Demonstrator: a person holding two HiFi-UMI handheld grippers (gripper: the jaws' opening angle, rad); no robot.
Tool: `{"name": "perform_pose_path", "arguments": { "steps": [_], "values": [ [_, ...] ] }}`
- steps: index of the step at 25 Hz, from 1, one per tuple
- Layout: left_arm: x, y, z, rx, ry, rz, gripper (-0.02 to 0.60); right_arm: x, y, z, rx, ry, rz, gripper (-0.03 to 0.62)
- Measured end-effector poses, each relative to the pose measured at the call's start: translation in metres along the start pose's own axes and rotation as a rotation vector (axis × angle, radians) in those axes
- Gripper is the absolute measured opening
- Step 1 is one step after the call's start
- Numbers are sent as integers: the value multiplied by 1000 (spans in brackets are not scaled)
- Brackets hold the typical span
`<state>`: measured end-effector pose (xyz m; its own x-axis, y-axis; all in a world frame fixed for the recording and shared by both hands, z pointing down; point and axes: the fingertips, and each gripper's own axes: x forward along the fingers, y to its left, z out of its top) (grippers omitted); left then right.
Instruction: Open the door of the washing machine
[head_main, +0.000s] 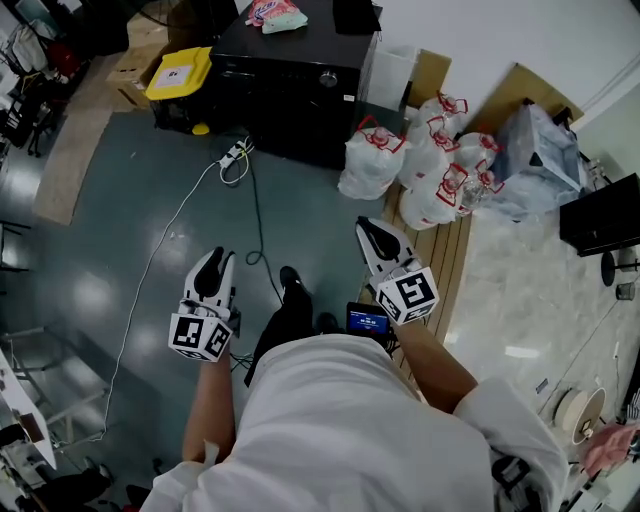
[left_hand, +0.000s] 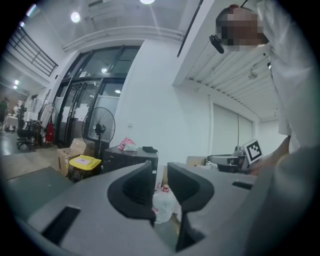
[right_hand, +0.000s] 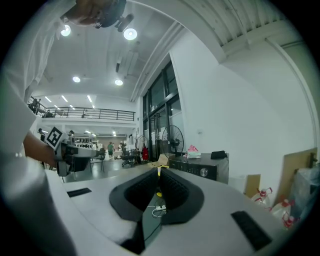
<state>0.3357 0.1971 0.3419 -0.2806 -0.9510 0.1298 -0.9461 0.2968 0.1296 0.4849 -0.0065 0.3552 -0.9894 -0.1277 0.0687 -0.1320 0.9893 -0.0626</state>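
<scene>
- The washing machine stands at the far side of the room against the white wall, well apart from both grippers.
- It is a squat black box with a flat dark top. A strip of controls runs along its front upper edge, and a round silver knob sits at the right end of that strip.
- I can't make out the door itself from here; the front face below the controls is just dark.
- A pink bundle of cloth lies on its top.
- A yellow box sits on the floor just to its left, and knotted white plastic bags are heaped to its right.
- A white power strip with trailing cables lies on the grey floor in front of the machine.
- The left hand-held gripper is held level and aimed towards the machine. Its jaws are spread, with a clear gap and nothing between them.
- The right hand-held gripper also points that way. Its jaws are pressed together at the tips, pinching nothing.
</scene>
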Motion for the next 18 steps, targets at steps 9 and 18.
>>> {"name": "perform_pose_path", "arguments": {
  "steps": [9, 18],
  "values": [
    [57, 72, 10, -48, -39, -29, 104, 77, -7, 7, -95, 50, 29, 41],
    [109, 171, 22, -53, -38, -44, 104, 199, -13, 15, -153, 127, 42, 41]
  ]
}}
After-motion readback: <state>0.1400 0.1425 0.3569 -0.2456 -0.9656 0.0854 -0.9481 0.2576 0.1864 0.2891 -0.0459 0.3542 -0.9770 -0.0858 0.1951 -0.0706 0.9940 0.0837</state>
